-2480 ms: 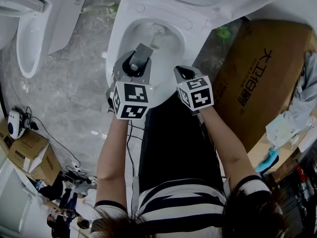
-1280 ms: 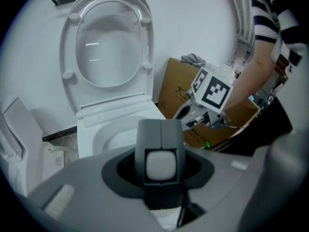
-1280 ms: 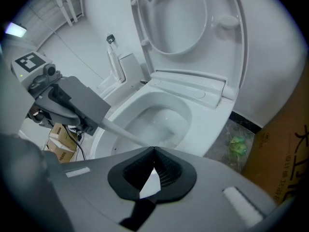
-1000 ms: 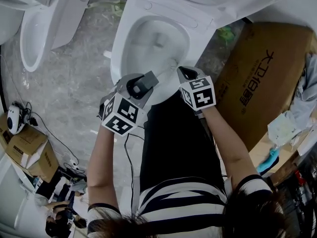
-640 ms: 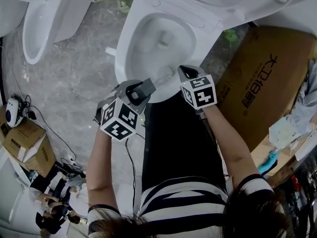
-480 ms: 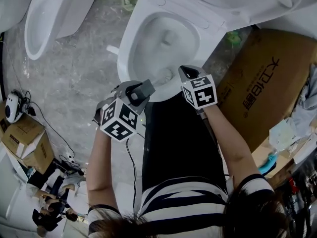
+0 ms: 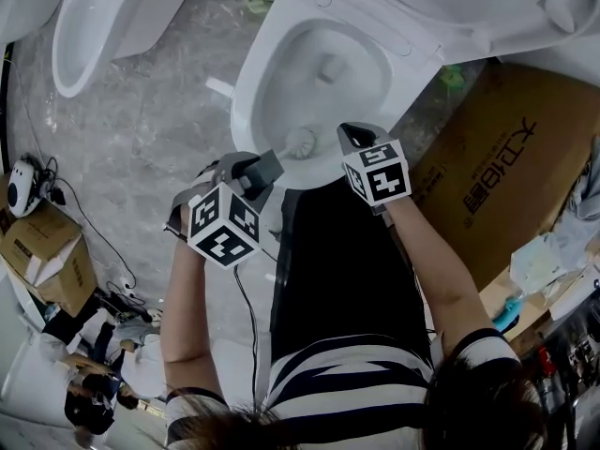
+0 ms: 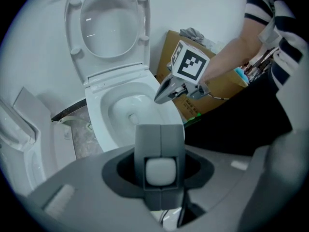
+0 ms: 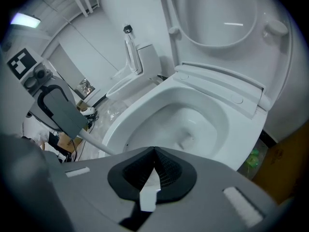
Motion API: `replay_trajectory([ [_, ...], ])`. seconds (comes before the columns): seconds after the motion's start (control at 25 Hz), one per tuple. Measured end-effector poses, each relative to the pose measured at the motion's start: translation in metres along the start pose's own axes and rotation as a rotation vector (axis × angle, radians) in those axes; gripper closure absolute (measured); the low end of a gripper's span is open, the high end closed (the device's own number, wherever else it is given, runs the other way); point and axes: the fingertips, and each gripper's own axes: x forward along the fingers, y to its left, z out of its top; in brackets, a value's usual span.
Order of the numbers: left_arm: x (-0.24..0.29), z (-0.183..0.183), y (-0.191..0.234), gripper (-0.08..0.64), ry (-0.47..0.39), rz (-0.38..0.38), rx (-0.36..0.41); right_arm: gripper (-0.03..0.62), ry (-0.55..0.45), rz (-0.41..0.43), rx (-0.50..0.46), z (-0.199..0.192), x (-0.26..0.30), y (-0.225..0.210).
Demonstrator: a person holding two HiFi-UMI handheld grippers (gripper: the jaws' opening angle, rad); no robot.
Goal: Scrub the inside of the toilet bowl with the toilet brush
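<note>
The white toilet bowl (image 7: 281,59) stands open, its lid (image 8: 108,21) raised. My left gripper (image 7: 266,167) is shut on the white handle of the toilet brush, whose bristle head (image 7: 302,142) lies against the bowl's near inner wall. In the left gripper view the handle's end (image 8: 160,170) sits between the shut jaws of the left gripper (image 8: 159,134). My right gripper (image 7: 347,136) hovers over the near rim, right of the brush head, shut with nothing in it. The right gripper view shows the right gripper (image 9: 154,151) facing the bowl (image 9: 193,124), with the handle (image 9: 96,144) at left.
A second white toilet (image 7: 89,26) stands at the upper left. A large cardboard box (image 7: 497,186) lies close on the right. Small boxes (image 7: 42,247) and cables (image 7: 103,251) lie on the grey floor at left. The person's legs are against the bowl's front.
The left gripper has drawn back and to the left, pulling the brush head from the far part of the bowl to its near wall. The right gripper has barely moved.
</note>
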Motion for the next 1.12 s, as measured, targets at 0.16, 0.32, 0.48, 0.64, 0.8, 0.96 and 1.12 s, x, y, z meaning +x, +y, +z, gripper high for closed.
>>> replay_trajectory([
  [0.16, -0.004, -0.008, 0.009, 0.560, 0.041, 0.025, -0.010, 0.597, 0.003, -0.001, 0.004, 0.001, 0.001, 0.000],
  [0.32, -0.007, -0.009, 0.021, 0.560, 0.074, 0.069, -0.019, 0.597, 0.001, 0.001, -0.002, 0.003, 0.002, 0.000],
  [0.48, -0.006, -0.008, 0.034, 0.560, 0.110, 0.127, -0.006, 0.597, -0.003, -0.003, 0.004, 0.003, 0.000, -0.004],
  [0.64, -0.005, -0.006, 0.047, 0.560, 0.141, 0.185, 0.017, 0.597, -0.004, -0.009, 0.012, 0.001, -0.001, -0.009],
  [0.8, -0.004, 0.002, 0.057, 0.560, 0.143, 0.211, 0.005, 0.597, -0.011, -0.017, 0.026, 0.001, -0.003, -0.015],
  [0.96, -0.003, 0.012, 0.068, 0.560, 0.141, 0.253, 0.005, 0.597, -0.017, -0.019, 0.037, 0.002, -0.005, -0.018],
  [1.12, 0.000, 0.023, 0.080, 0.560, 0.125, 0.296, 0.024, 0.597, -0.023, -0.027, 0.050, 0.003, -0.007, -0.024],
])
